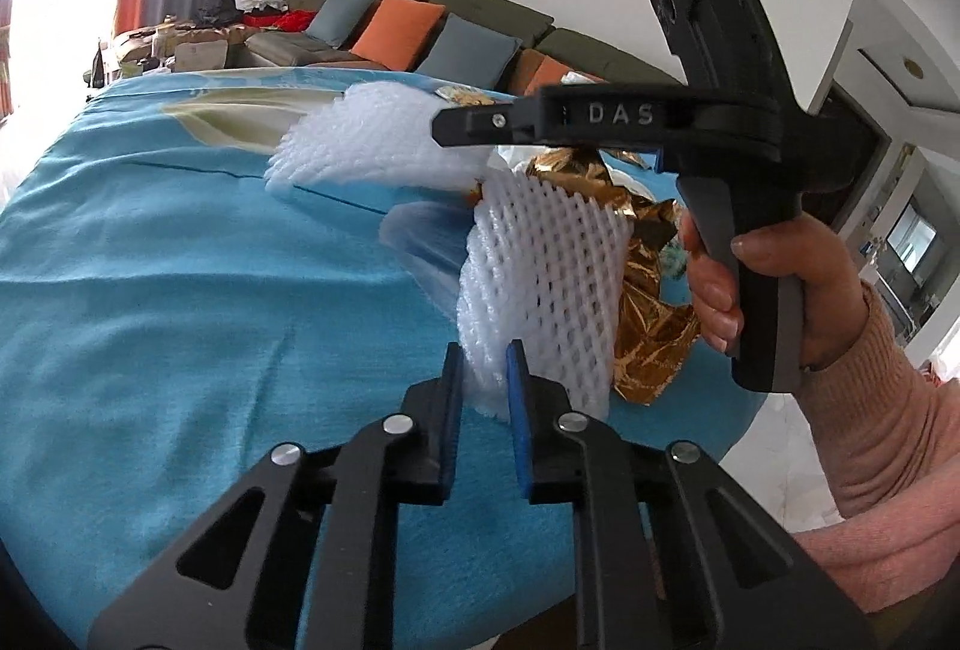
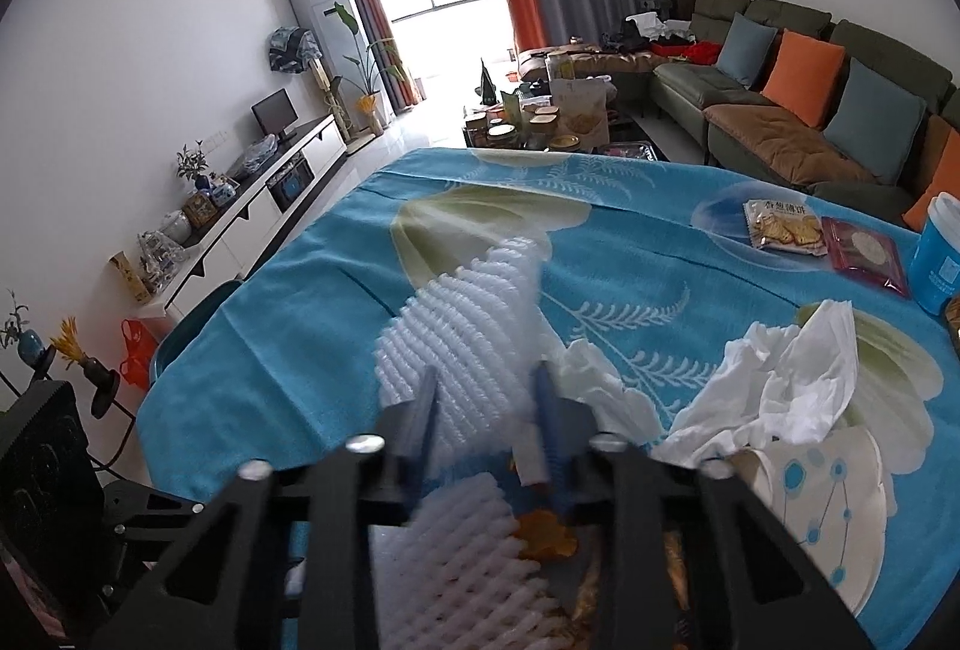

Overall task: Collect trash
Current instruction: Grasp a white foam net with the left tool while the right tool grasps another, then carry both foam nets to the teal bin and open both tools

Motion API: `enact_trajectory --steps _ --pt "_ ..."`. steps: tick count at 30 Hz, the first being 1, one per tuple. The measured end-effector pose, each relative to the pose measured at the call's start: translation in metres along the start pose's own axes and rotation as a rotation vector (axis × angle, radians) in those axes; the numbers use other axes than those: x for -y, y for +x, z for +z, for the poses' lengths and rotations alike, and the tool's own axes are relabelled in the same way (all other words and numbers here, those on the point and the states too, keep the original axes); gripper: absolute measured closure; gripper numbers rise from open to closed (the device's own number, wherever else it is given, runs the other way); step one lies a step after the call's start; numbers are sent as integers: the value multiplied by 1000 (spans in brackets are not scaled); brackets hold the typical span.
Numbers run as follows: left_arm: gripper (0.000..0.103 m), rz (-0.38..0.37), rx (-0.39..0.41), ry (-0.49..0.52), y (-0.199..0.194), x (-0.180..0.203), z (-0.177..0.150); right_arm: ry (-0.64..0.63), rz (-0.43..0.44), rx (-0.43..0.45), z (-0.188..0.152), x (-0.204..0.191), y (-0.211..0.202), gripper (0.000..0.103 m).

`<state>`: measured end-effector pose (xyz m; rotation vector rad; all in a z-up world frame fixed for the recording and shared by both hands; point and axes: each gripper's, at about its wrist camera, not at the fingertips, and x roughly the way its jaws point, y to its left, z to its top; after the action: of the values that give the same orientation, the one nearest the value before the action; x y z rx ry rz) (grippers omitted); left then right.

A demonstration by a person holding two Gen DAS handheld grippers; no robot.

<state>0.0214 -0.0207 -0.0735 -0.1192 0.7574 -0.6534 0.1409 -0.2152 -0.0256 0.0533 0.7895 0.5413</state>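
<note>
Left gripper [image 1: 485, 380]: clenched on white foam net [image 1: 540, 278];
Right gripper [image 2: 486, 404]: clenched on second foam net [image 2: 456, 326], above blue tablecloth [image 2: 630, 254]

My left gripper [image 1: 485, 356] is black, with silver screws on its linkage and a blue pad on one finger. My right gripper [image 1: 447, 125] reads "DAS" beneath a green light; my sleeve [image 1: 888, 440] is ribbed pink knit.

Your way is open over the bare blue tabletop [image 2: 288, 350] to the left, while crumpled tissue [image 2: 774, 386], a paper plate [image 2: 840, 506] and a blue cup [image 2: 939, 254] crowd the right.
</note>
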Motion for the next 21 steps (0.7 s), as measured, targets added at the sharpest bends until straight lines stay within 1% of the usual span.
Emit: enact_trajectory --steps 2,4,10,14,21 --pt "90 6 8 -1 -3 0 -1 0 4 9 0 -1 -2 90" --pt "90 12 18 0 -6 1 -1 2 14 25 1 -1 -7 91" --pt "91 26 55 -3 -20 0 0 5 59 77 7 -8 -23 92" --pt "91 48 77 -18 -35 -5 -3 12 93 116 13 -13 -34 92" --pt "91 79 113 -45 -66 -18 -8 10 130 150 20 -23 -38 92"
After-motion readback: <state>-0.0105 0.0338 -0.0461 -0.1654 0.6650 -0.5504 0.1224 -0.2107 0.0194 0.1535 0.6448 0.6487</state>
